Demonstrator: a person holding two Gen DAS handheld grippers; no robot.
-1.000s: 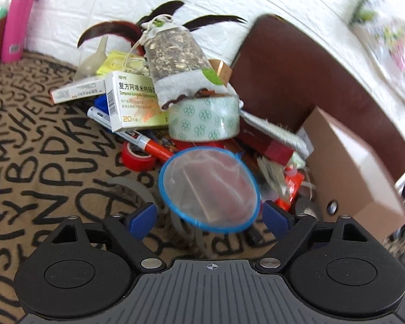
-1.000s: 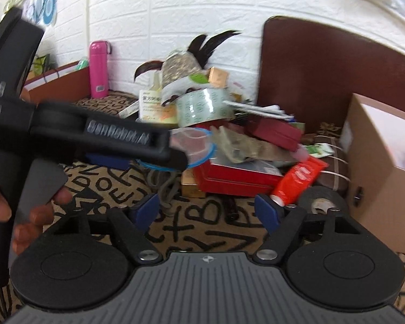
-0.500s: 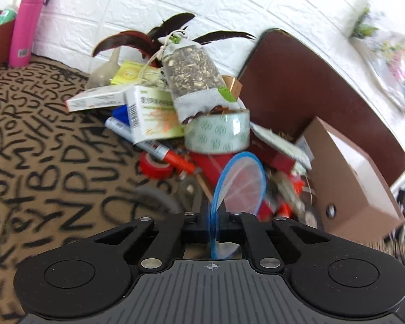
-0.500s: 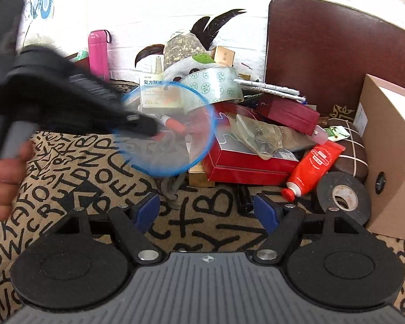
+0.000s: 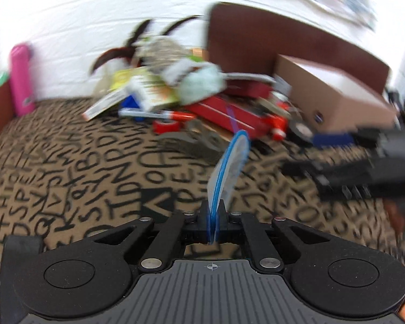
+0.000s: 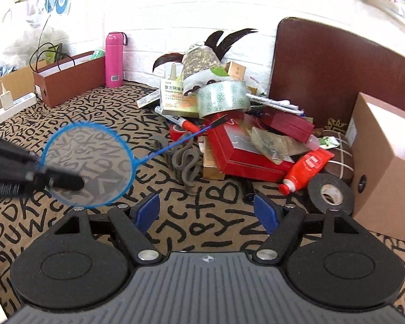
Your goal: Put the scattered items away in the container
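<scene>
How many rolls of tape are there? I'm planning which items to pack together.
3: a patterned clear roll on top of the pile, a red roll at its left foot, a black roll beside the cardboard box. The pile may hide more.

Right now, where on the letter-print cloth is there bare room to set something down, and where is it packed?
Bare cloth runs from the pink bottle and the brown box at the wall forward to the right tongs. A smaller bare patch lies between the grey hooks and those tongs. It is packed from the medicine box across the red box to the black tape roll.
</scene>
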